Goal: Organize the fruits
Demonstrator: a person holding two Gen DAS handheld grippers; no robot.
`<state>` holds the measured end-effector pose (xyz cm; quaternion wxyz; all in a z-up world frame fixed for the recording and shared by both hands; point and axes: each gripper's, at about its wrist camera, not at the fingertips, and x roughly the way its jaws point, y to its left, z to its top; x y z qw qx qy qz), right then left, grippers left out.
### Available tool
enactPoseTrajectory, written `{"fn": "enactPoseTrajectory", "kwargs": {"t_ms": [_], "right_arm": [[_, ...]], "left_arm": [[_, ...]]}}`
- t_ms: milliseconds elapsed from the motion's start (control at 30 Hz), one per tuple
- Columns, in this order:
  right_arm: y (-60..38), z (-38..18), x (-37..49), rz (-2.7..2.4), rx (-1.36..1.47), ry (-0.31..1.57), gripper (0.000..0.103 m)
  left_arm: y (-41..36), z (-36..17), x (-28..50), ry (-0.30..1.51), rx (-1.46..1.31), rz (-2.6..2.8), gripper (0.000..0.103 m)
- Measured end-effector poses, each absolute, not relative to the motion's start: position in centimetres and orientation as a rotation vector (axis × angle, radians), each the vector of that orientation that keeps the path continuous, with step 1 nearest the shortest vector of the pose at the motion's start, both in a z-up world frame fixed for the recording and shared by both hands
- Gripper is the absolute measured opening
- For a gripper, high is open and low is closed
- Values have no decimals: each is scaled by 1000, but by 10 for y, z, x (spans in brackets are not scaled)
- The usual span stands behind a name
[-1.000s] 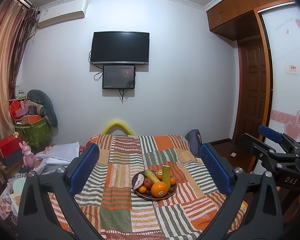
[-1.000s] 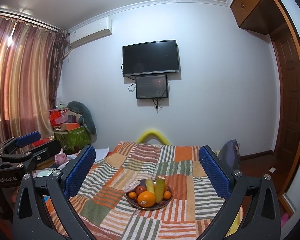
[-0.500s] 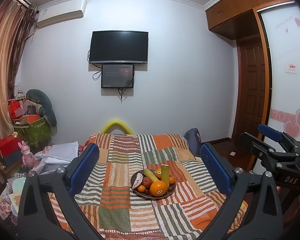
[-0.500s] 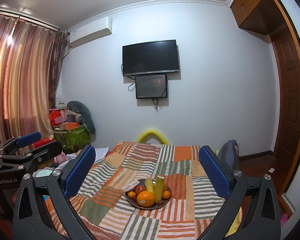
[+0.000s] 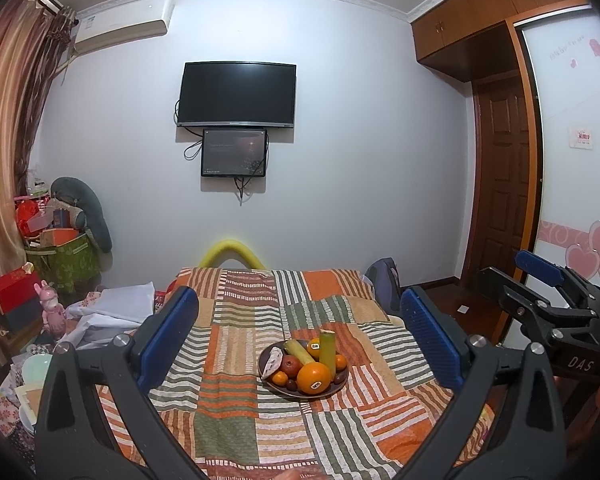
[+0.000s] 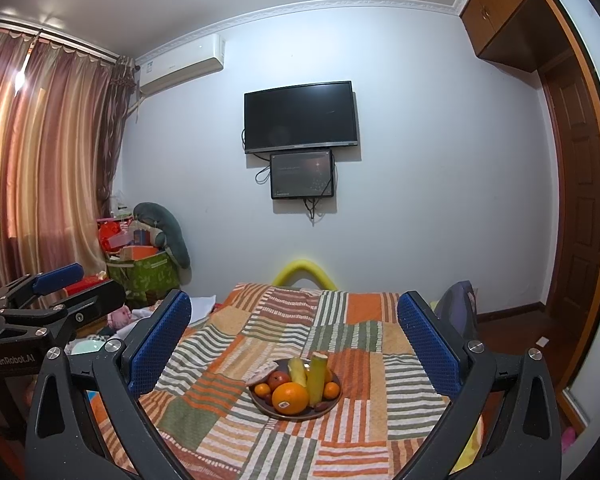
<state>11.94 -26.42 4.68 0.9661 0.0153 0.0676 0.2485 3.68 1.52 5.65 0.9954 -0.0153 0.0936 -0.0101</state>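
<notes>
A dark plate (image 5: 334, 391) of fruit sits on a striped patchwork cloth (image 5: 236, 360). It holds a large orange (image 5: 314, 377), a red apple (image 5: 291, 364), small tangerines, a banana and a green stalk piece (image 5: 327, 350). The plate also shows in the right wrist view (image 6: 324, 411), with the orange (image 6: 290, 398) in front. My left gripper (image 5: 300, 344) is open and empty, well short of the plate. My right gripper (image 6: 294, 344) is open and empty too. Each gripper shows at the edge of the other's view.
The cloth covers a table or bed reaching toward the far wall with a TV (image 5: 238, 94). Clutter, boxes and a green bag (image 5: 64, 264) stand at the left. A wooden door (image 5: 500, 184) is at the right. A dark bag (image 5: 384, 280) sits at the far right corner.
Both views have shifted only slightly; the plate sits a little lower and nearer in the frames. Both grippers stay open and empty.
</notes>
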Motion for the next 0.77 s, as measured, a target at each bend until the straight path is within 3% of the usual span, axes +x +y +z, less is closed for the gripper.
{"fn": "enactPoseTrajectory", "kwargs": {"t_ms": [767], "right_arm": [[-270, 46, 126, 500, 29, 150, 103]], "left_arm": [[13, 51, 44, 214, -33, -32, 103]]}}
